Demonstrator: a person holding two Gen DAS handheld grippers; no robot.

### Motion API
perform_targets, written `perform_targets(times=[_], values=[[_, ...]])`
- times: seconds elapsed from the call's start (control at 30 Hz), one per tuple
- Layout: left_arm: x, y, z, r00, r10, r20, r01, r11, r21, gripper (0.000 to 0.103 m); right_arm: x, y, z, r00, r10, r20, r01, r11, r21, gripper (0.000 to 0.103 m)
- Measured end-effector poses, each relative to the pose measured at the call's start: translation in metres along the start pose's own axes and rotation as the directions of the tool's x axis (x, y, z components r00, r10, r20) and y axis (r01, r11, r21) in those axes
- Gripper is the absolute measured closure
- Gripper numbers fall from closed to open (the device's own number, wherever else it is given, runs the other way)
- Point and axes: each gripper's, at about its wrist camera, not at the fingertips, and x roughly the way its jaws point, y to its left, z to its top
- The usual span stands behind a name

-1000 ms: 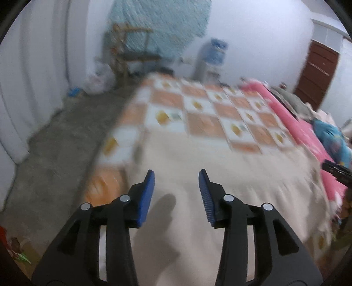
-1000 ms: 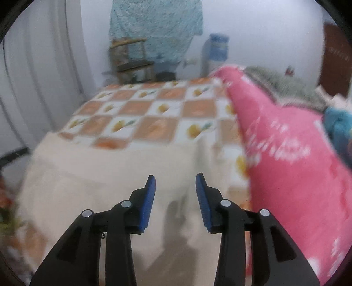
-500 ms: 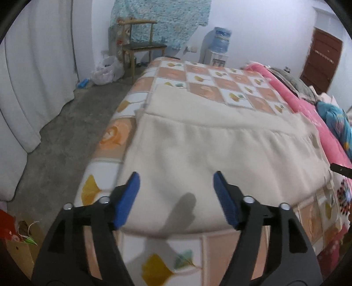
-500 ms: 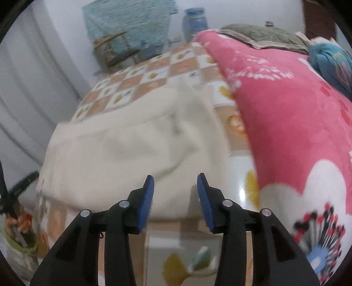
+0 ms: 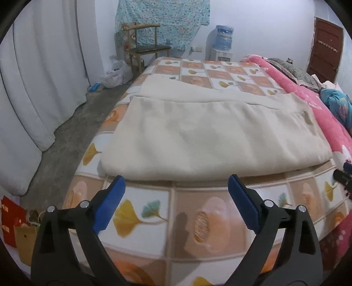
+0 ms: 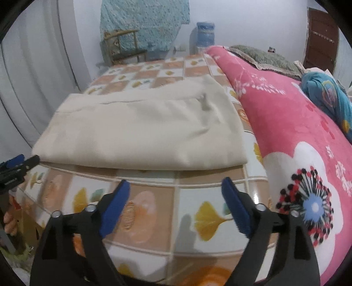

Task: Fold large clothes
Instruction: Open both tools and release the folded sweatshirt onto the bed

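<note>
Let go of the cream garment (image 5: 211, 140) within the past second: half closed over the cloth then, now drawn back clear of its near fold. Left hand-held gripper (image 5: 176, 193) opening wide, blue pads splayed, nothing between them but checked bedcover. Right hand-held gripper (image 6: 175, 199) likewise opening, likewise empty, with the near edge of the cream garment (image 6: 140, 136) just beyond its tips at 12 o'clock.

Folded once across already, by the look of the doubled layer and the seam line running side to side; lying flat and square on the bed (image 5: 198, 217), upper edge of the under-layer showing at 12 o'clock past the fold. Probably a pause between folds, so likely a fresh grip on an end or a corner next, for a second fold.

Soft, patterned bedcover in orange and white squares with ginkgo leaves. Pink flowered blanket (image 6: 297, 123) heaped along the bed at 3 o'clock, touching or nearly touching the garment's right end. Beyond, at 11 o'clock, a wooden chair (image 5: 145, 46) under a hanging teal cloth (image 5: 162, 19); water dispenser (image 5: 222, 44) at 1 o'clock; brown door (image 5: 325, 50) at 2 o'clock; white curtain (image 5: 39, 72) and bare concrete floor at 9 o'clock
</note>
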Motion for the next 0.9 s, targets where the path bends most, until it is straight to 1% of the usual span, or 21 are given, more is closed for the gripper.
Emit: perform_targets(times=[0.13,0.17,0.27,0.43,0.57,0.63,0.77,0.9], values=[[-0.022,-0.017,-0.001,0.999,-0.025,0.043,0.024,0.999,0.021,0.011,-0.015,0.017,0.000,0.999,0.008,0.047,-0.007,1.000,-0.014,0.009],[-0.024,-0.020,0.000,0.998,-0.022,0.054,0.021,1.000,0.020,0.010,-0.021,0.021,0.001,0.997,-0.009,0.075,0.010,1.000,-0.012,0.007],[-0.039,-0.029,0.001,0.995,-0.040,0.087,0.039,0.999,0.023,0.008,-0.034,0.029,0.006,0.990,-0.039,0.137,0.042,0.999,-0.014,0.007],[-0.048,-0.043,0.002,0.997,0.007,0.081,-0.010,0.999,0.034,0.008,-0.051,0.046,0.008,0.975,-0.041,0.220,0.047,0.999,-0.022,0.007],[-0.045,-0.044,0.002,0.999,0.029,0.038,-0.030,0.999,0.026,0.008,-0.046,0.056,0.006,0.980,-0.059,0.188,0.069,0.997,-0.046,0.007],[-0.041,-0.046,0.000,0.999,0.050,0.021,-0.050,0.998,0.030,0.008,-0.041,0.056,0.005,0.986,-0.049,0.157,0.056,0.998,-0.040,0.007],[-0.036,-0.048,-0.005,0.999,0.045,0.002,-0.045,0.999,0.020,0.008,-0.033,0.055,0.001,0.993,-0.034,0.117,0.036,0.999,-0.018,0.007],[-0.032,-0.047,-0.007,0.999,0.029,-0.021,-0.029,1.000,0.003,0.008,-0.027,0.055,-0.001,0.995,-0.048,0.093,0.050,0.998,-0.023,0.007]])
